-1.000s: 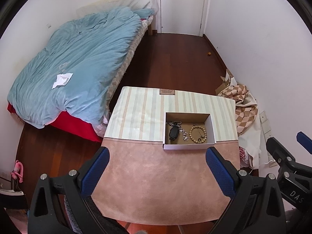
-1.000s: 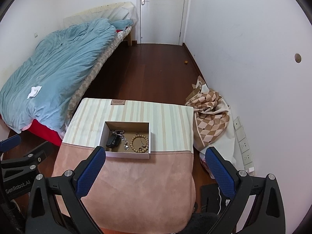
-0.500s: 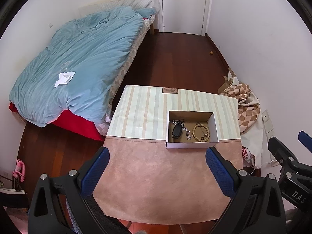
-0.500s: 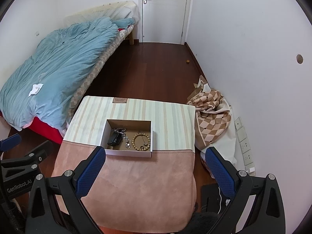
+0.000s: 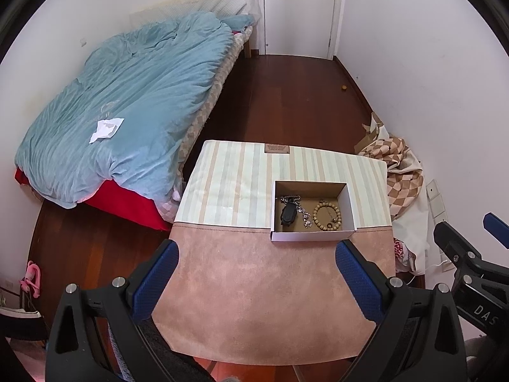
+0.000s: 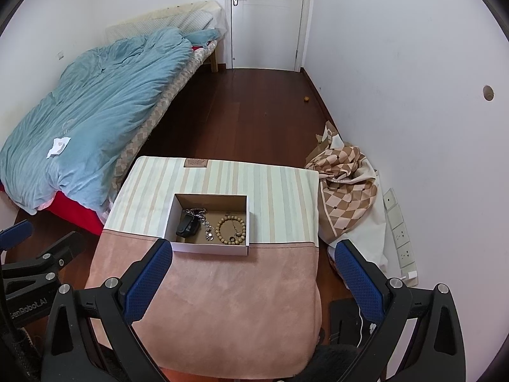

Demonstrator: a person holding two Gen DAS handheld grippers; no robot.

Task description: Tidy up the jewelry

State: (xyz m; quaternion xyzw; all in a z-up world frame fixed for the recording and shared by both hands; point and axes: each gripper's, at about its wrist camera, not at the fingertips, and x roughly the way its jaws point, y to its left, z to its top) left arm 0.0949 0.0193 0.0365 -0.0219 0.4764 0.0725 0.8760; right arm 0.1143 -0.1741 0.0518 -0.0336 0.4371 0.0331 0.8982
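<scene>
From the left wrist, the left gripper (image 5: 256, 281) hangs over the pink near half of the table (image 5: 254, 302), its blue-padded fingers (image 5: 156, 280) spread wide with nothing between them. Beyond it, on the striped far half of the cloth, sits an open cardboard box (image 5: 311, 237), toward the table's right side. Inside lie a black key fob (image 5: 288, 214) at the left, a silvery chain (image 5: 302, 211) beside it and a wooden bead bracelet (image 5: 327, 215) at the right. A small brown label (image 5: 277, 149) sits at the cloth's far edge. A bed with a blue duvet (image 5: 133, 108) fills the left, a checked cloth (image 5: 397, 165) is heaped by the right wall, and part of the right gripper (image 5: 470, 254) shows at the right edge.

From the right wrist, the right gripper (image 6: 253, 273) also stands wide apart and empty above the pink cloth, its left finger (image 6: 149, 280) just in front of the box's (image 6: 210, 248) near left corner. The fob (image 6: 186, 226), chain (image 6: 205, 222) and bracelet (image 6: 230, 230) lie in the same order. The left gripper (image 6: 28, 254) shows at the left edge, over the floor beside the table (image 6: 222, 312).
</scene>
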